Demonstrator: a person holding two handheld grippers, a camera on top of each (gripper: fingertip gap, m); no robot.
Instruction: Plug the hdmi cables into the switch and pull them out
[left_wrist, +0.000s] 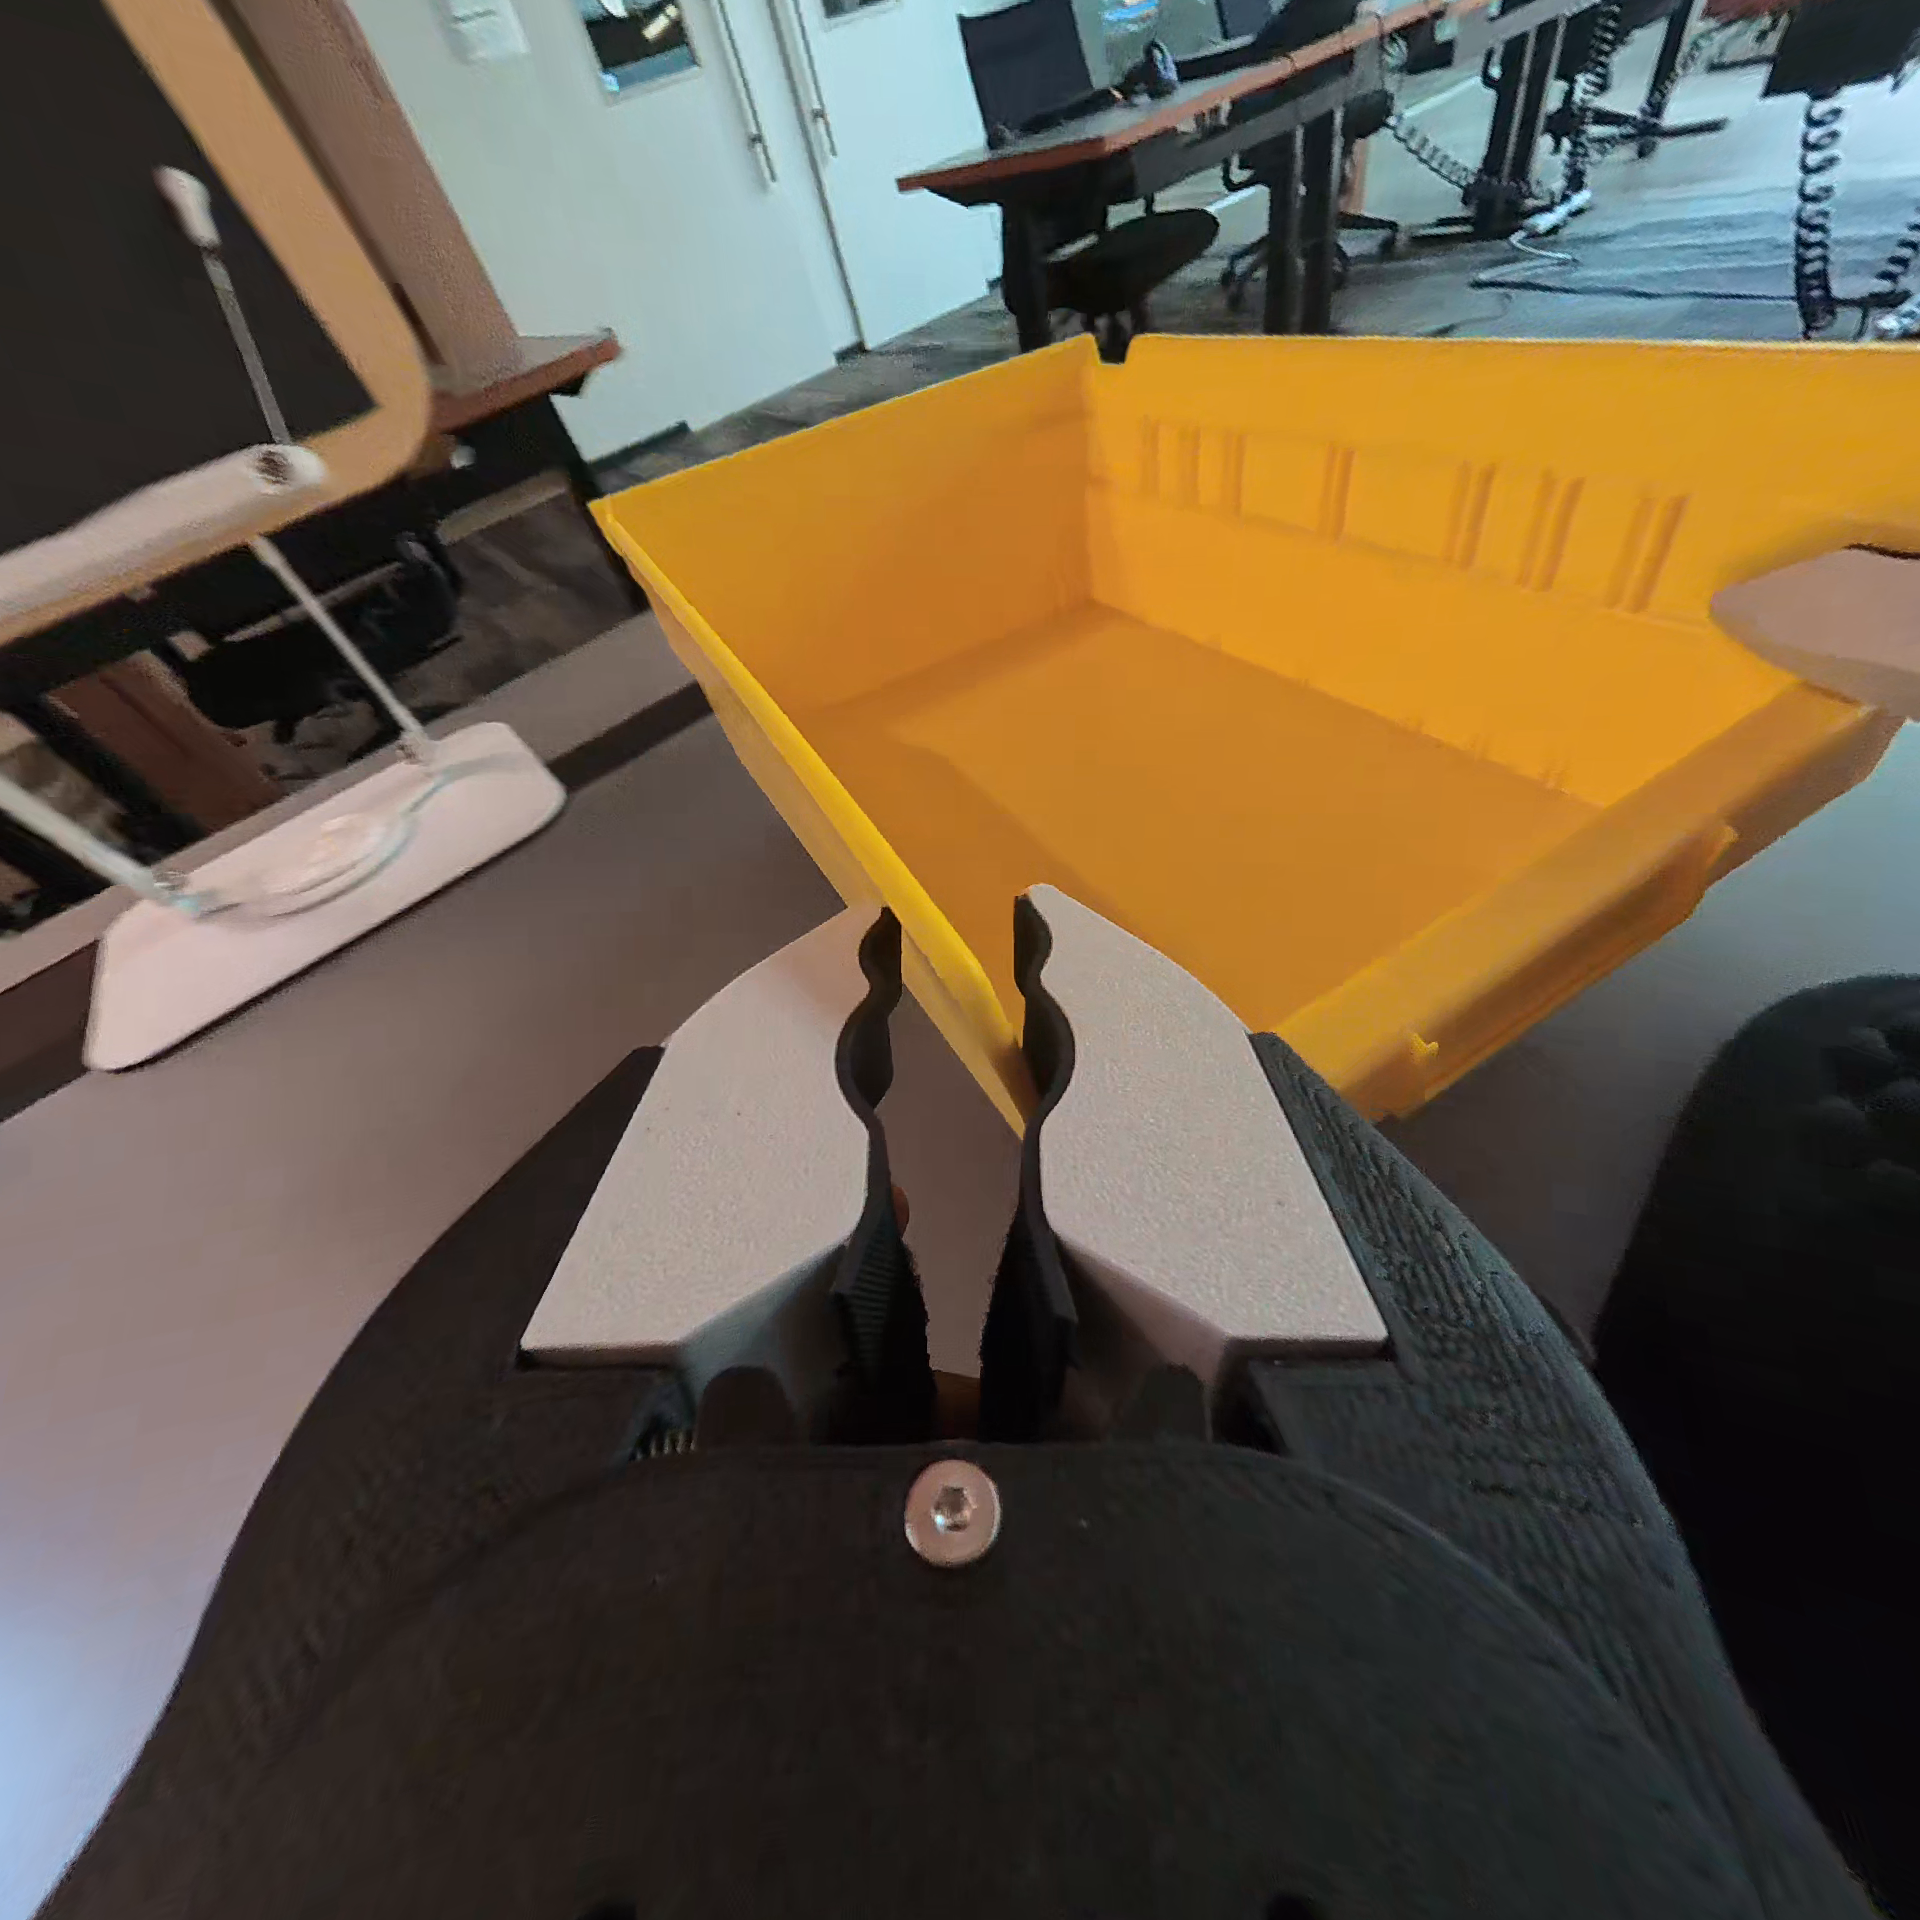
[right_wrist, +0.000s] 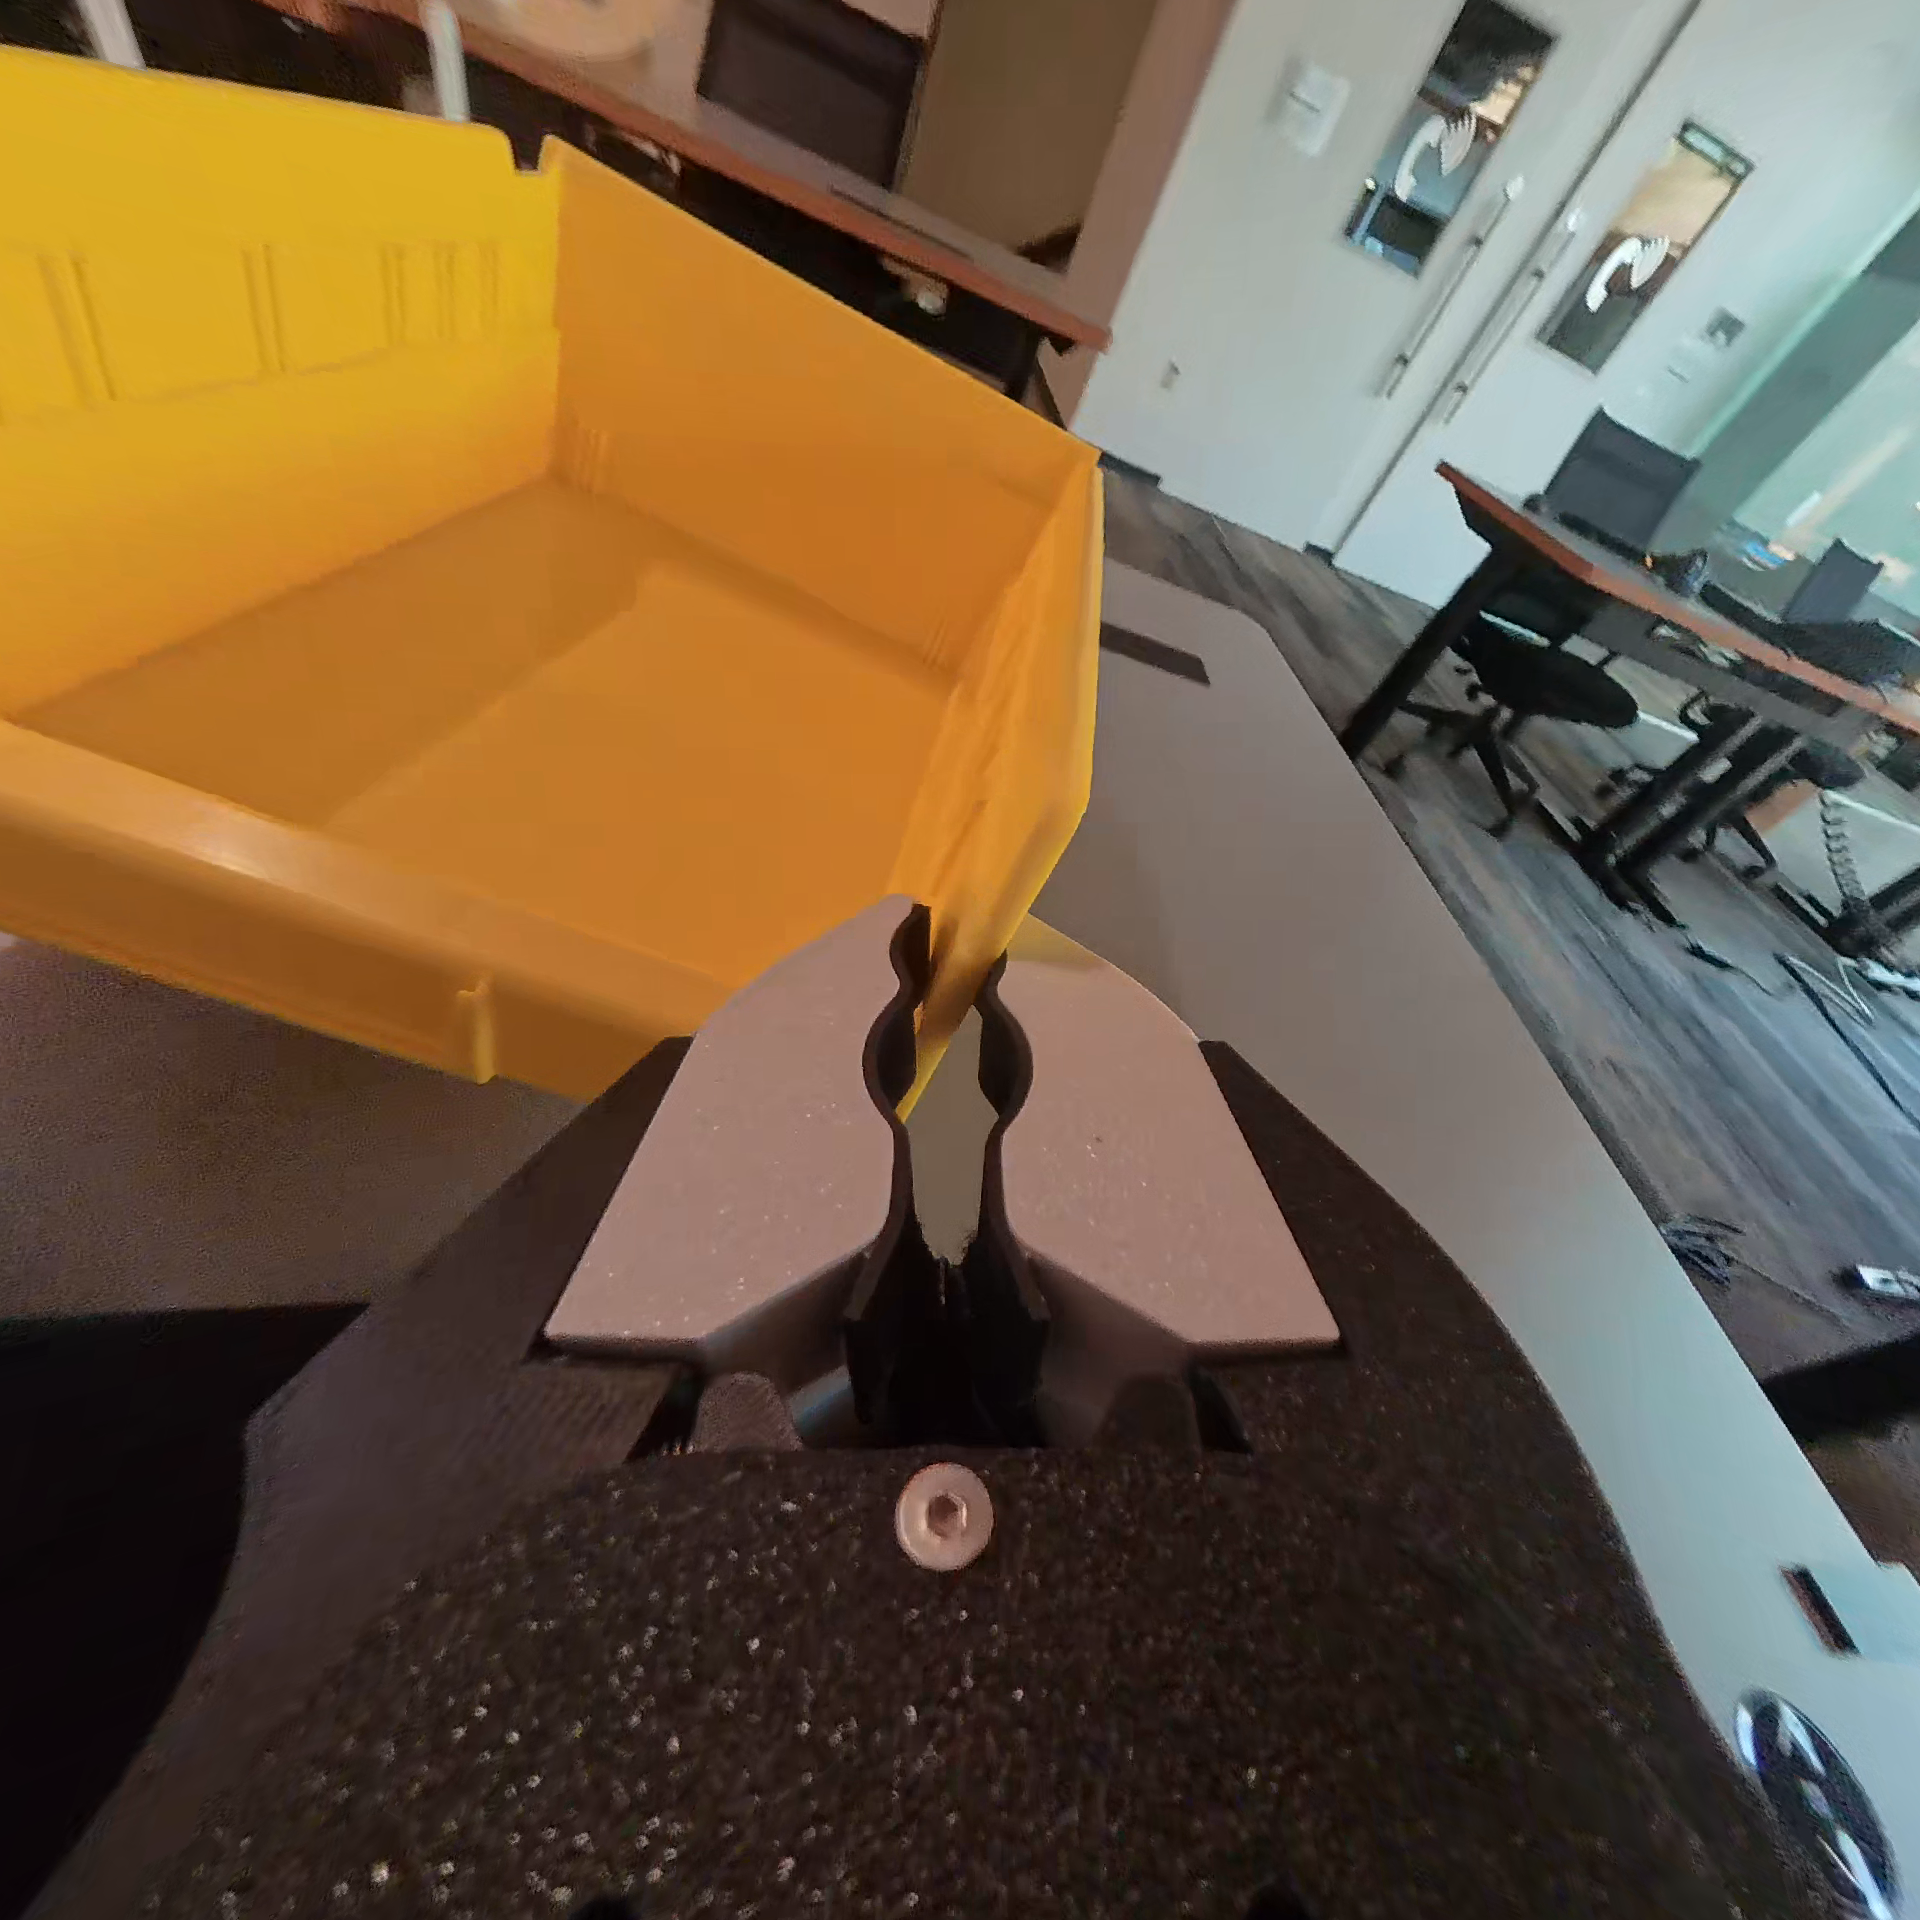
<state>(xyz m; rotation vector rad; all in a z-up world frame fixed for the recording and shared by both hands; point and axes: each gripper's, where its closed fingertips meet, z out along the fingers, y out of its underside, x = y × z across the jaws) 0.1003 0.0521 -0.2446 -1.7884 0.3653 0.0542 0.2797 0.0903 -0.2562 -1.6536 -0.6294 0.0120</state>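
You are holding an empty yellow bin (left_wrist: 1247, 810) between both grippers: the left gripper (left_wrist: 956, 925) is straddling its left side wall, jaws narrowly parted around the thin edge, and the right gripper (right_wrist: 951, 935) is clenching the right side wall. No HDMI cables or switch are showing in either view. The bin is looking light, stiff and slick-walled, so grip near the front corners. To your left, a white stand (left_wrist: 312, 894) is sitting on the bench (left_wrist: 312, 1195); on your right, the bench edge is running close.
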